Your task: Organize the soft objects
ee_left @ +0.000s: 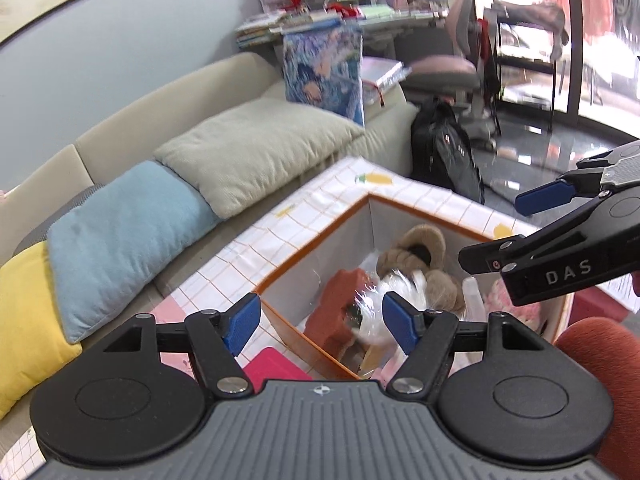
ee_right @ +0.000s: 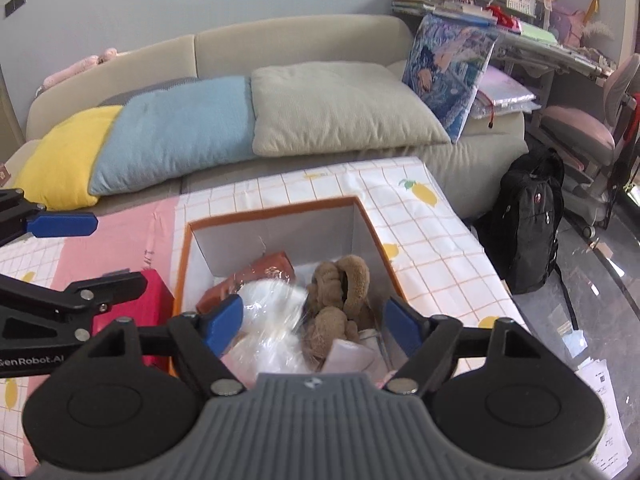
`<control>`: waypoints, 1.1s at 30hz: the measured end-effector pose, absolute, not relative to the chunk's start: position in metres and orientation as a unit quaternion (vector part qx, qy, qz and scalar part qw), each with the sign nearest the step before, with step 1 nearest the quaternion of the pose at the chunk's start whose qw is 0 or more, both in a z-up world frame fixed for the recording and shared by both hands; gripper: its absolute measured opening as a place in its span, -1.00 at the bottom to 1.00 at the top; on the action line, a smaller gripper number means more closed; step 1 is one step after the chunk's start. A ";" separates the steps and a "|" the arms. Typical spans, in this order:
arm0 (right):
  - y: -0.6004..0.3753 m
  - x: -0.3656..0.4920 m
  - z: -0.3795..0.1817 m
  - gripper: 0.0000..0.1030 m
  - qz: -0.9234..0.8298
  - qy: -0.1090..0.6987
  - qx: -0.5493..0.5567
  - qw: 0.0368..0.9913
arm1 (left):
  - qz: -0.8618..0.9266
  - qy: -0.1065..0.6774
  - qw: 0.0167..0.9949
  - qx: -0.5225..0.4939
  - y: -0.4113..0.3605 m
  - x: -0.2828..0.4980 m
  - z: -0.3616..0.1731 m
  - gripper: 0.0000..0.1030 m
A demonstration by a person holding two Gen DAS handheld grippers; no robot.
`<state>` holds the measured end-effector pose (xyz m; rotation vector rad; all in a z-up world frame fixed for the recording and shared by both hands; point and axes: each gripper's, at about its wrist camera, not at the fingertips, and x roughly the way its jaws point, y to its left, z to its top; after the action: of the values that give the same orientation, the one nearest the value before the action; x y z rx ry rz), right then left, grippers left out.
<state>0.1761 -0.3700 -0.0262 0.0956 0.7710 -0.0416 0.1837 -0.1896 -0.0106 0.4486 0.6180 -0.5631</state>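
Both grippers, left and right, hang released, empty over the box; the slippery bag may slide off the pads.

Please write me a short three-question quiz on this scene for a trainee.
1. True or false: the left gripper is clamped on the clear plastic bag.
2. Which cushion on the sofa lies between the other two? A) yellow cushion B) blue cushion C) beige cushion
3. Fill in: the brown plush toy lies inside the orange-rimmed ____.

Key
1. False: its fingers are spread apart above the box, holding nothing.
2. B.
3. Box.
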 end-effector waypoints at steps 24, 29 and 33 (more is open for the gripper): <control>-0.298 0.050 0.009 0.72 -0.012 0.281 0.081 0.956 | -0.129 0.274 0.953 0.011 -0.079 0.070 0.027 0.52; -0.270 0.032 -0.005 0.78 -0.011 0.273 0.040 0.961 | -0.067 0.263 0.963 0.005 -0.072 0.053 0.012 0.52; -0.258 0.020 -0.019 0.78 -0.010 0.281 0.024 0.959 | -0.030 0.279 0.960 0.000 -0.066 0.046 -0.001 0.53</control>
<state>0.0201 -0.2582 -0.0191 0.0492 0.5701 -0.0203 0.0456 -0.0665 -0.0006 0.0002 0.5650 -0.0600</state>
